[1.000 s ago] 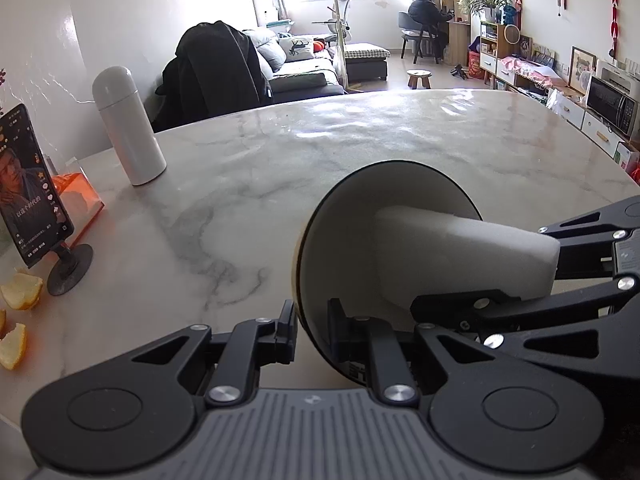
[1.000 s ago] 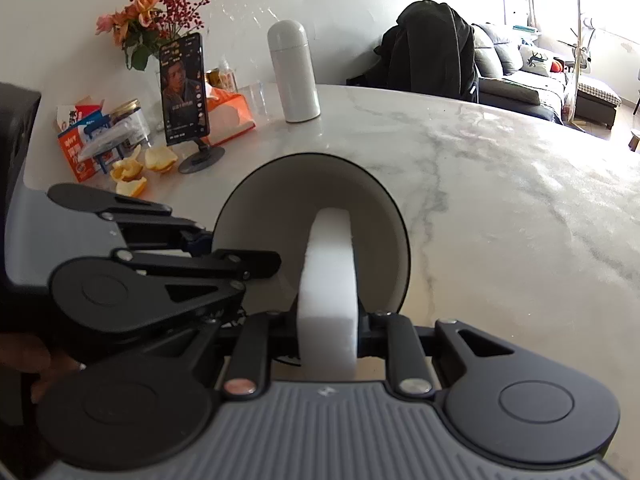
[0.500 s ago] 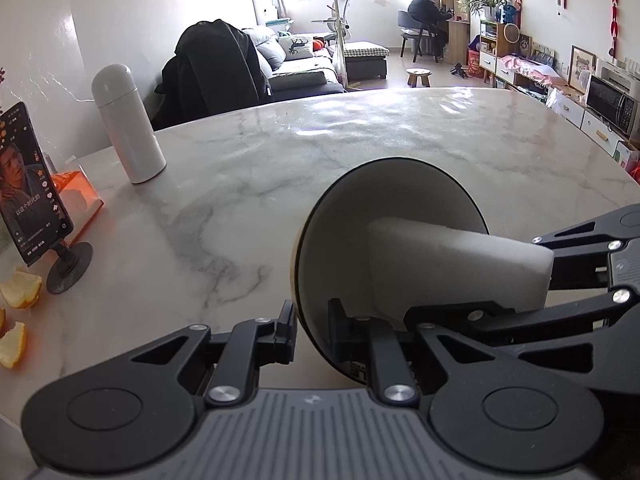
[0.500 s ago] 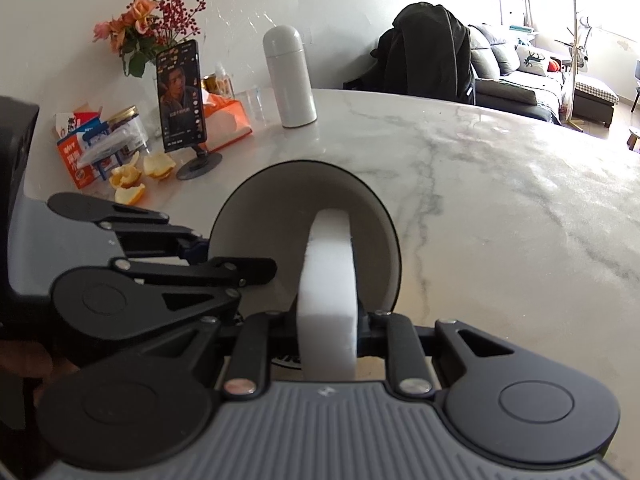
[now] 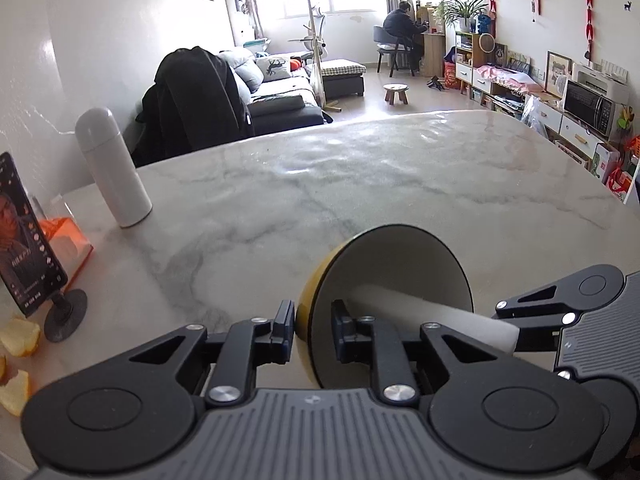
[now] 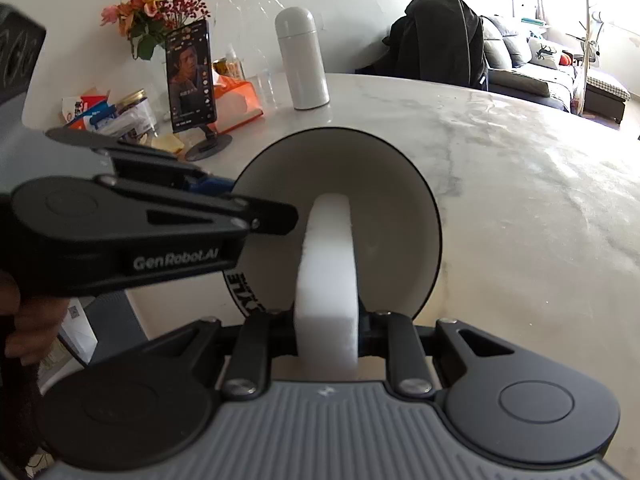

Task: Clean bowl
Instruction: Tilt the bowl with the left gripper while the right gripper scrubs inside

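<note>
Inside, bowl (image 6: 396, 216) holds sponge (image 6: 326, 280) (right gripper (image 6: 326, 334) clamps it); left gripper (image 5: 312, 330) pinches rim.

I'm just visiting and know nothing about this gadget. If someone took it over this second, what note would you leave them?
Left gripper: fingers astride the rim of the bowl, holding it tipped on edge above the table; its jaws have just been opening a little, so watch that grip.
Right gripper: shut on the white sponge, whose far end is inside the bowl against its inner wall.
Done: bowl picked up, sponge in contact; the inside looks white, with no dirt I can see.
Left: probably finish wiping, then set the bowl and sponge down.
</note>
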